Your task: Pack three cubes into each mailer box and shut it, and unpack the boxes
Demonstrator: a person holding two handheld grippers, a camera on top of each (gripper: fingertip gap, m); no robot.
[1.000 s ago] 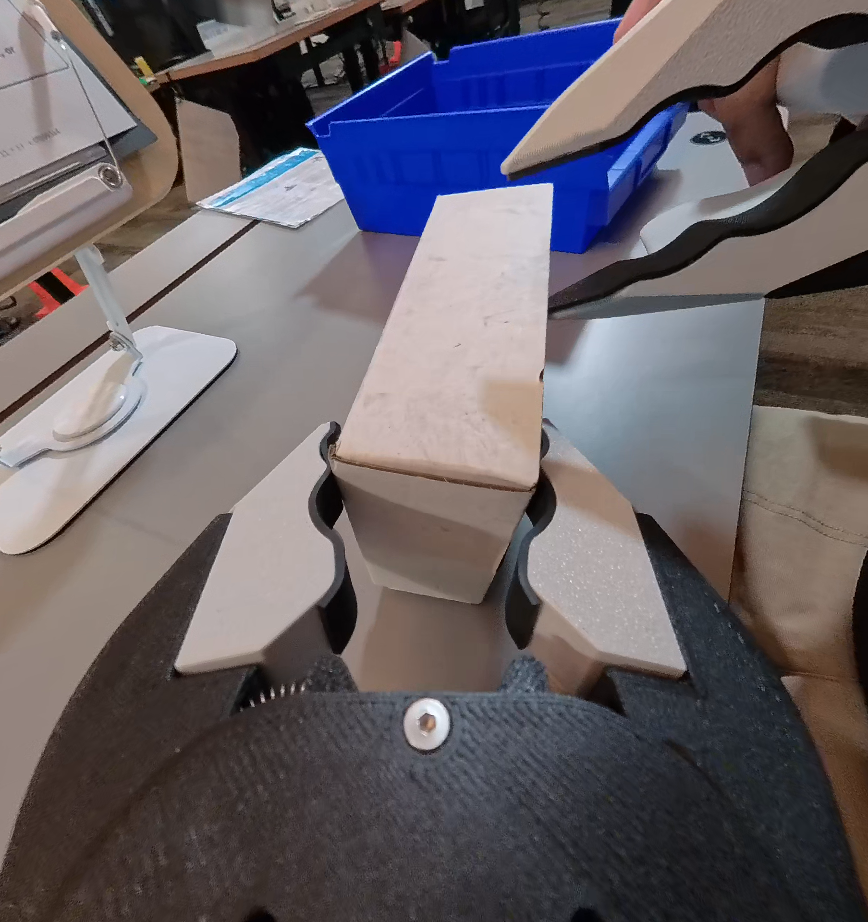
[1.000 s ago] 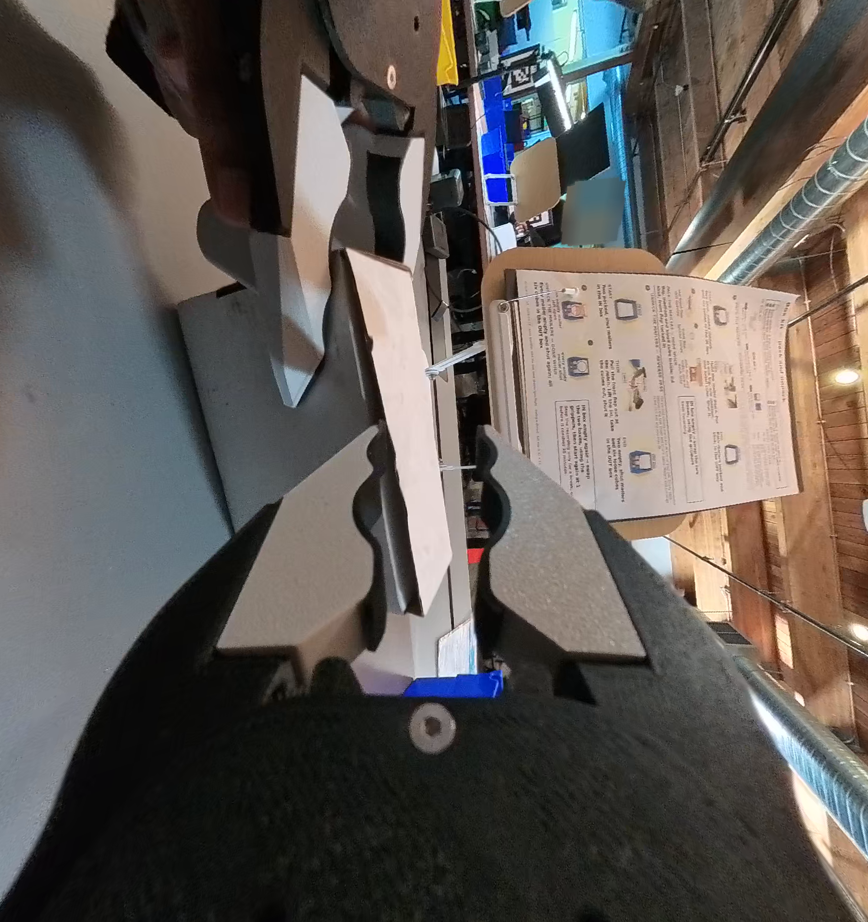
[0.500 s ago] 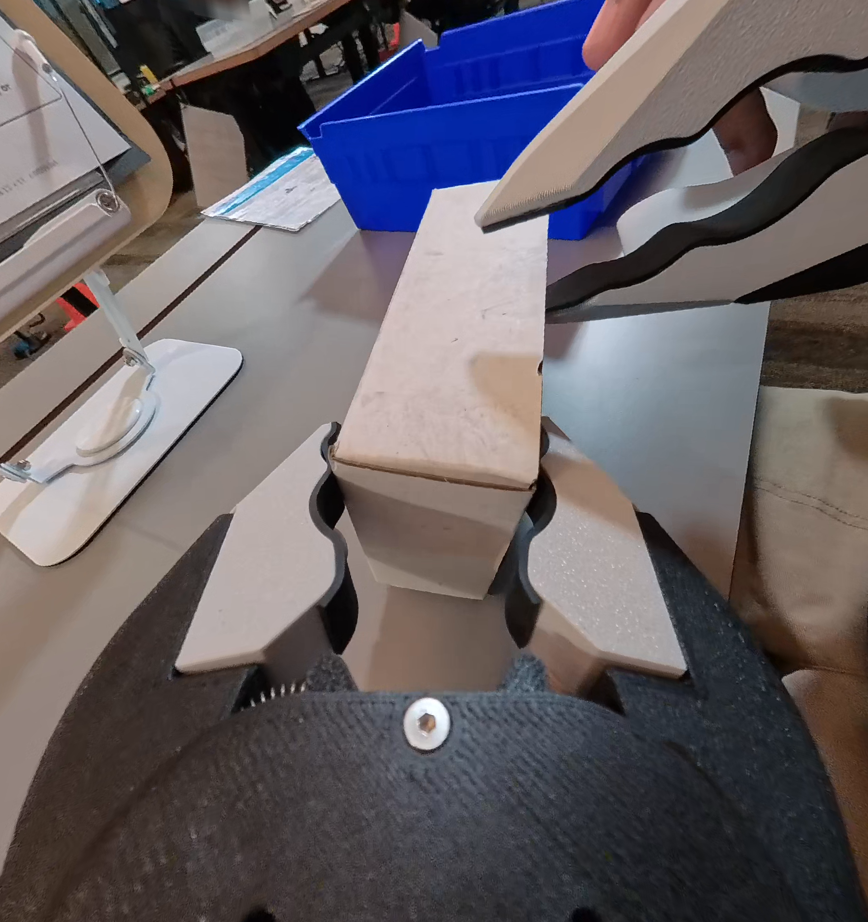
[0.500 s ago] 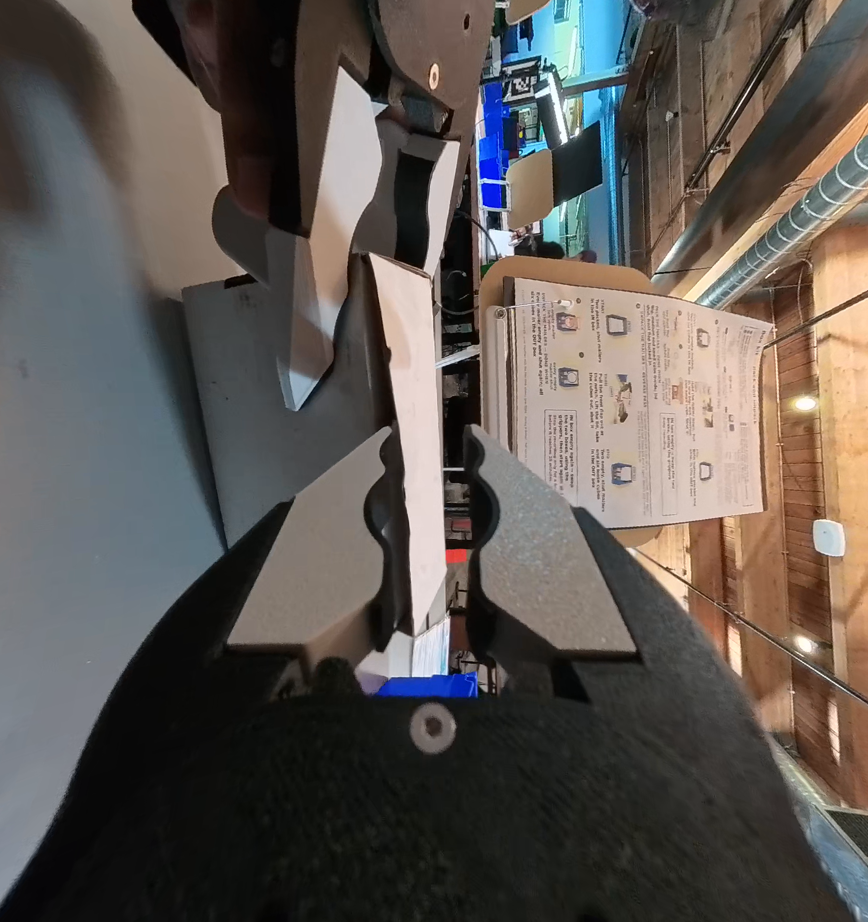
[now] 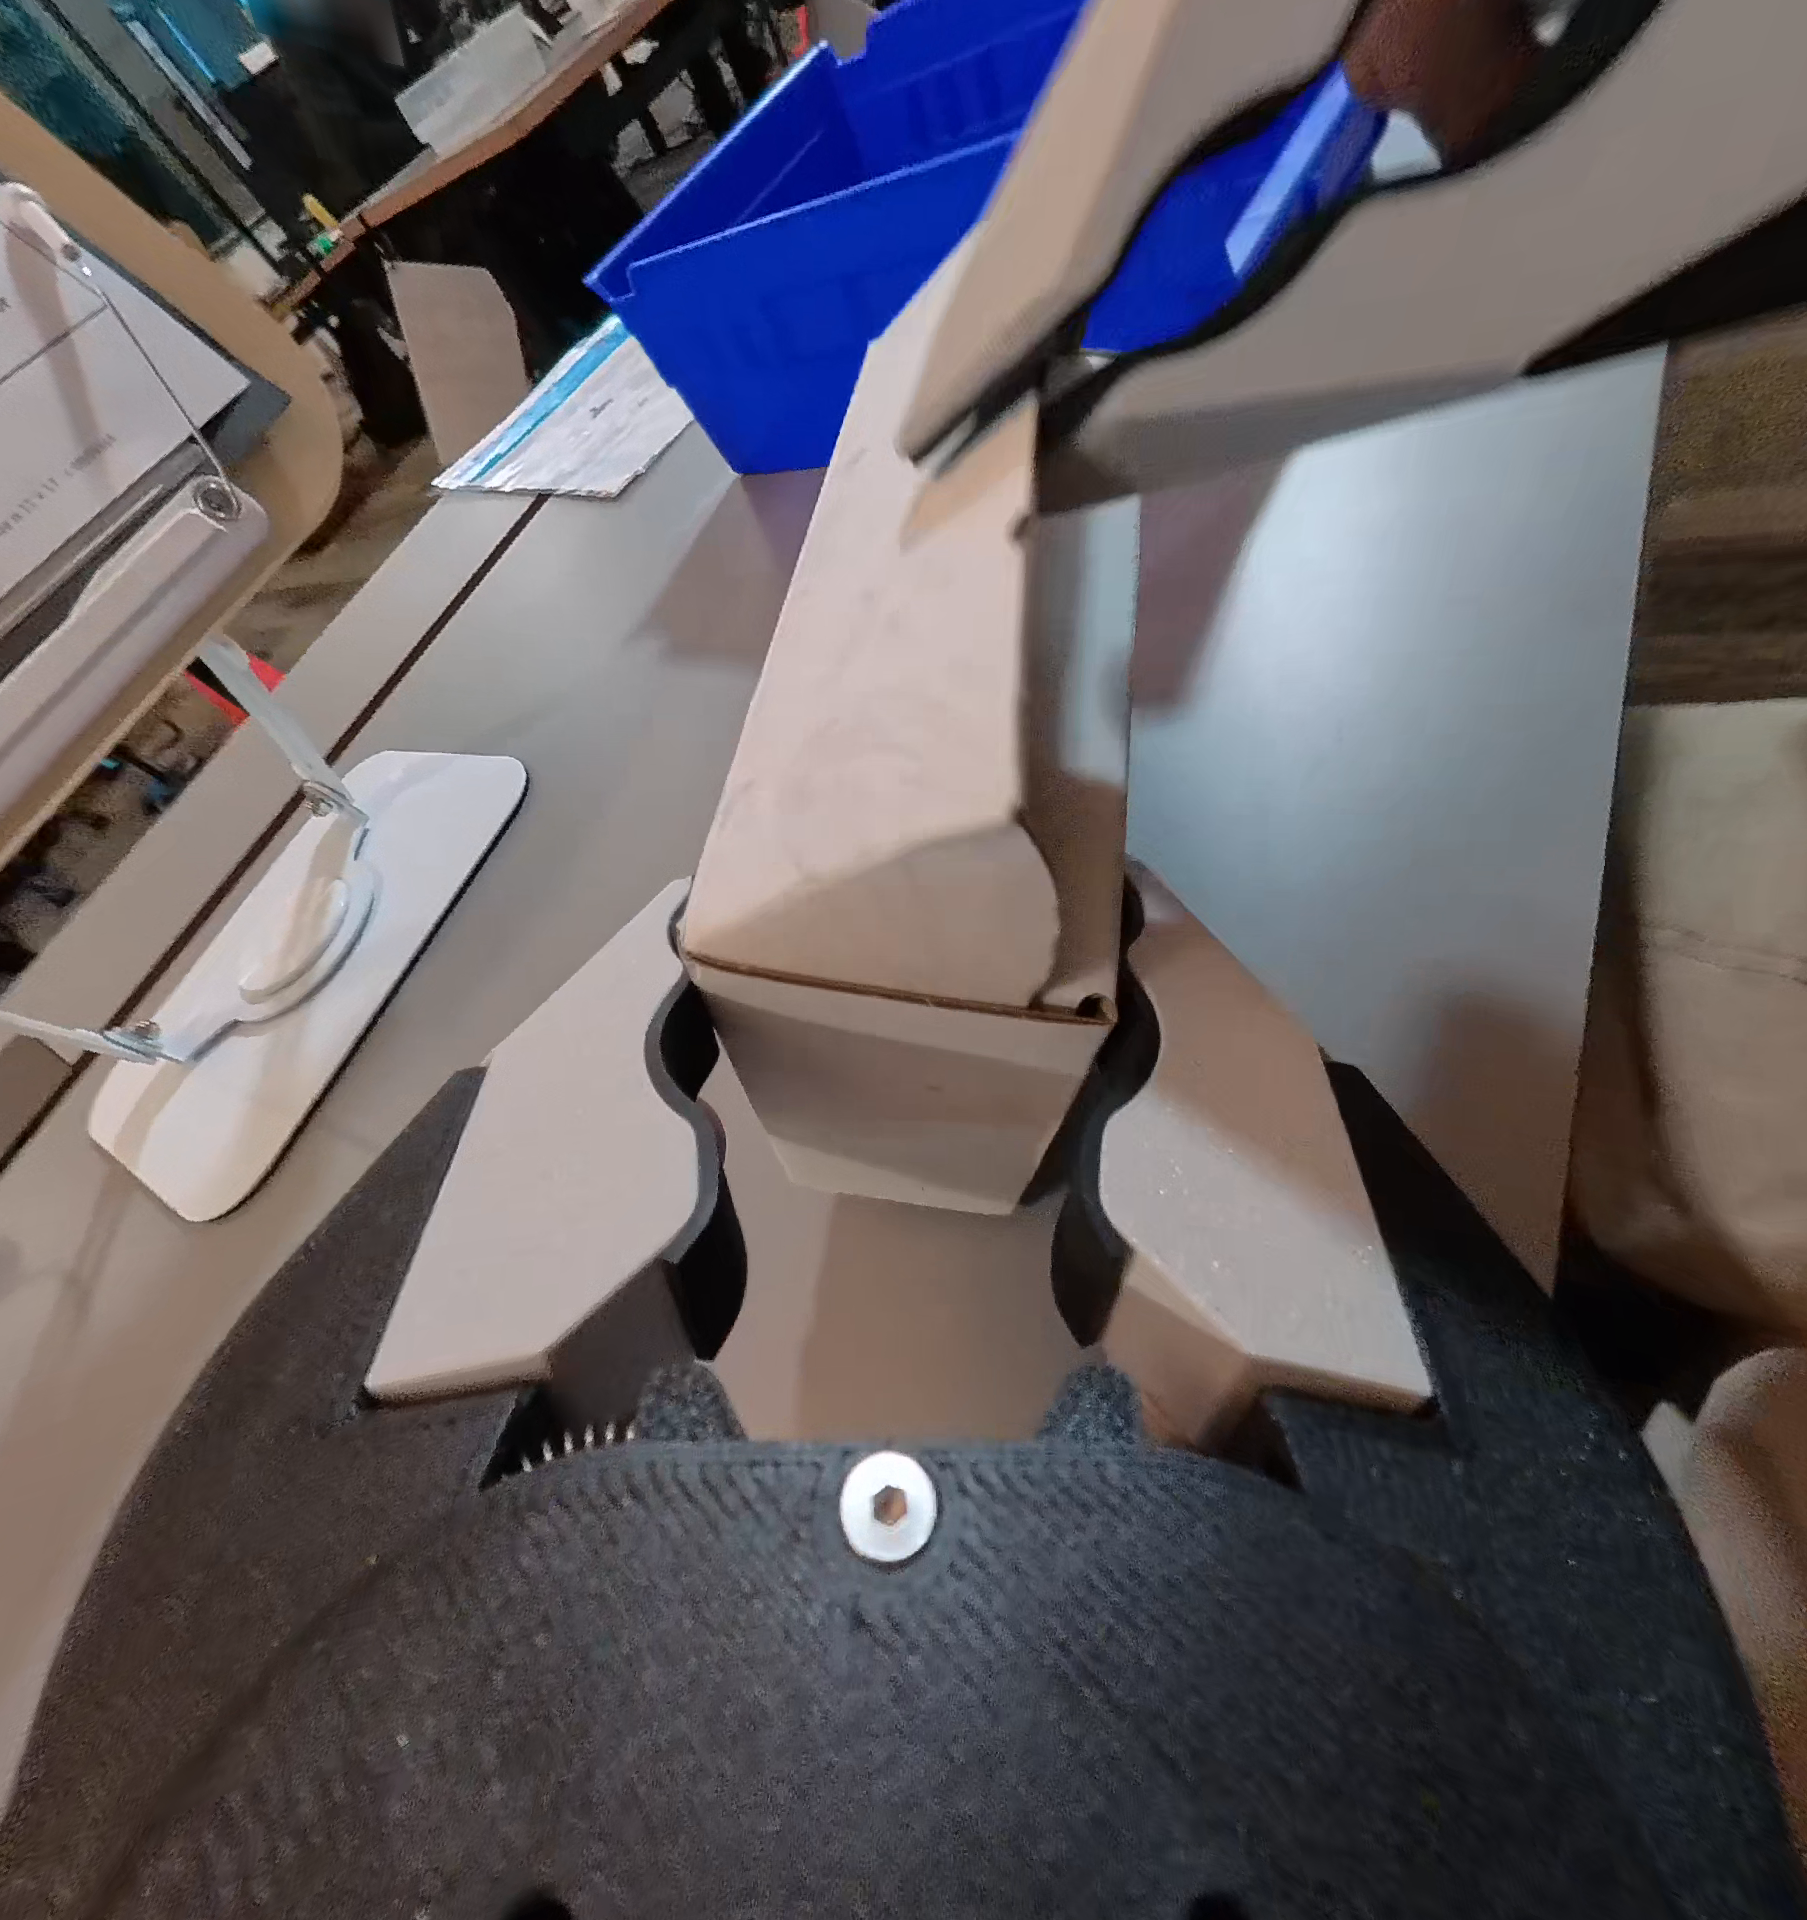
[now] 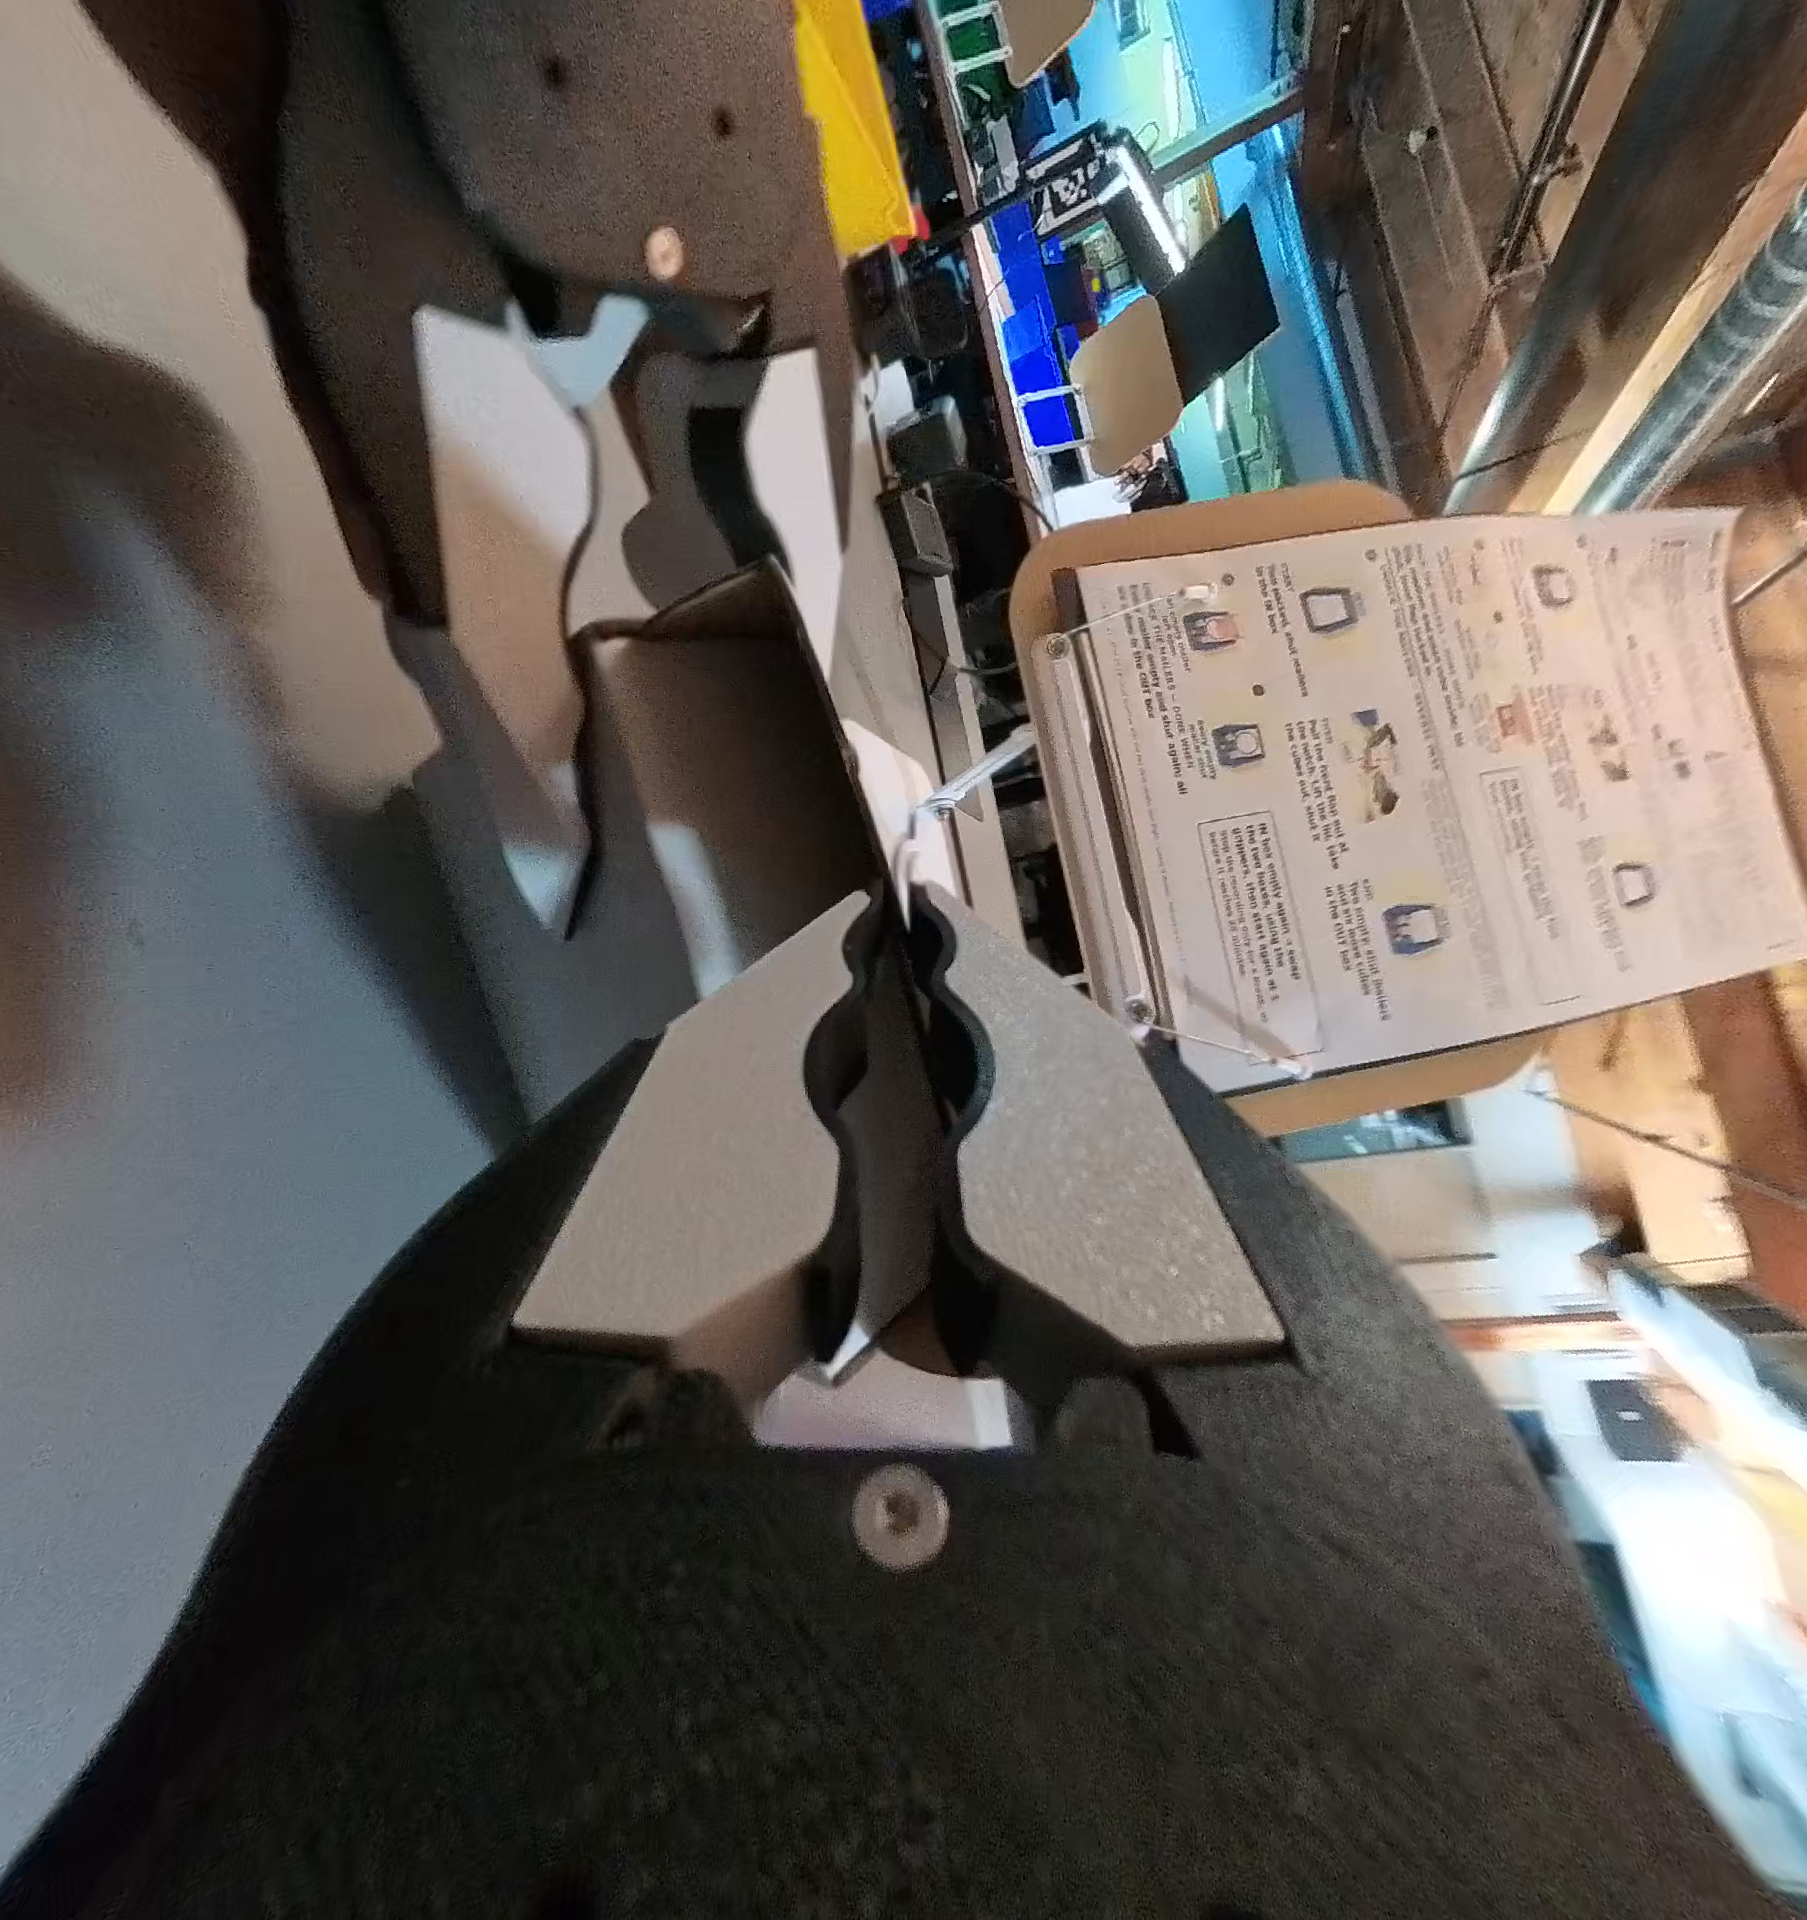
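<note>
Spanning most of your left wrist view, the grey bench (image 5: 587, 644) carries everything here, and it runs off toward the blue bin (image 5: 805, 301) at its far side. To your left a printed sheet sits in a clear stand (image 5: 68, 416) whose white base plate (image 5: 286, 987) rests flat on the bench; in the right wrist view the same sheet (image 6: 1418, 790) appears turned sideways. A second printed sheet (image 5: 577, 436) lies flat just beside the blue bin.

The mailer box (image 5: 899, 727), long and tan, is held up off the bench between your two tools, its length pointing away from you toward the bin. Your left hand-held gripper (image 5: 904, 1101) is clamped on the near end of the mailer box, one finger pressed to each side wall. Along the right side, the lid's long edge has lifted away from the body, and the near right corner shows a small gap.

Your right hand-held gripper (image 5: 982, 436) comes in from the upper right and has its fingers drawn together on the lid's thin edge at the far end of the box. In the right wrist view that cardboard edge (image 6: 894, 1122) runs straight between the pinched fingers.
</note>
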